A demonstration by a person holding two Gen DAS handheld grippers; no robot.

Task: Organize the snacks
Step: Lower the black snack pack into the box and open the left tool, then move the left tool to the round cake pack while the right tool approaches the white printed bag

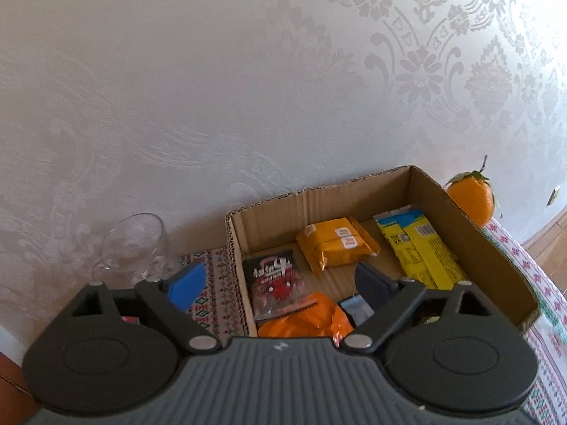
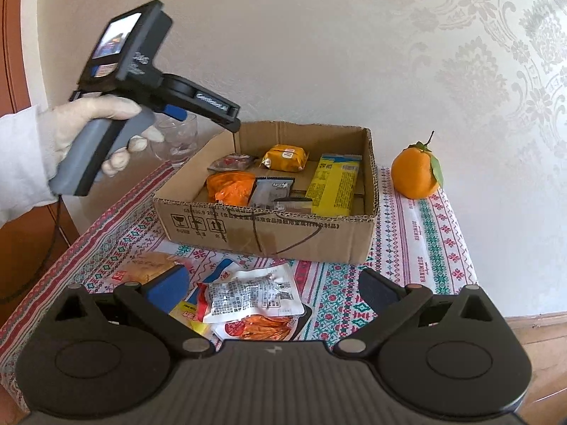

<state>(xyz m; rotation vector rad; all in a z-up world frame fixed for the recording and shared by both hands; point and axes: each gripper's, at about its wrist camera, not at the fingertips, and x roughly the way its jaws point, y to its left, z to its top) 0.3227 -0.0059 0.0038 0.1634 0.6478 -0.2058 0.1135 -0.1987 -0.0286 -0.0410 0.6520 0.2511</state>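
Left wrist view hangs close above the cardboard box [image 1: 319, 198] – right looks from farther back; both share it.

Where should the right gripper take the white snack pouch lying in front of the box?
Grip the white pouch by its right edge, coming from above and the right. It lies flat on top of other packets, and that edge overhangs toward the open right gripper, so one finger can probably slip under it.

Pale damask-patterned wall [image 2: 389, 53], embroidered tablecloth [image 2: 436, 248] on the table, wooden floor [image 2: 545, 336]
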